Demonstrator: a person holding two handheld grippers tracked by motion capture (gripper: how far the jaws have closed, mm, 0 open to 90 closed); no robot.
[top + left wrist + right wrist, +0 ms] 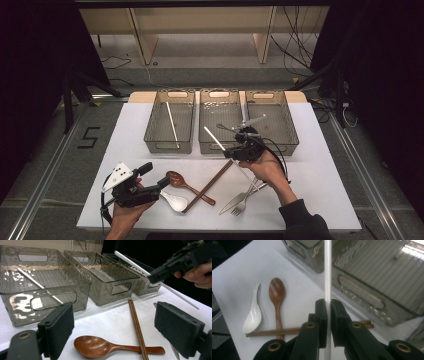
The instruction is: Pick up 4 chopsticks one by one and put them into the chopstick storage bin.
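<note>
Cutlery and bins, counted.
Three clear bins (169, 127), two white chopsticks (171, 121), a brown chopstick pair (207, 186), one wooden spoon (187, 185), one white spoon (175, 201), one fork (243, 202), one knife (231, 202).

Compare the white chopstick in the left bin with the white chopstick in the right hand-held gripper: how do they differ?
The chopstick in the left bin lies flat on the bin's floor, untouched; the held chopstick is clamped between the right hand-held gripper jaws, lifted off the table. The binned one runs along its bin; the held one slants over the middle bin's front wall. Both are slim, plain white sticks.
</note>
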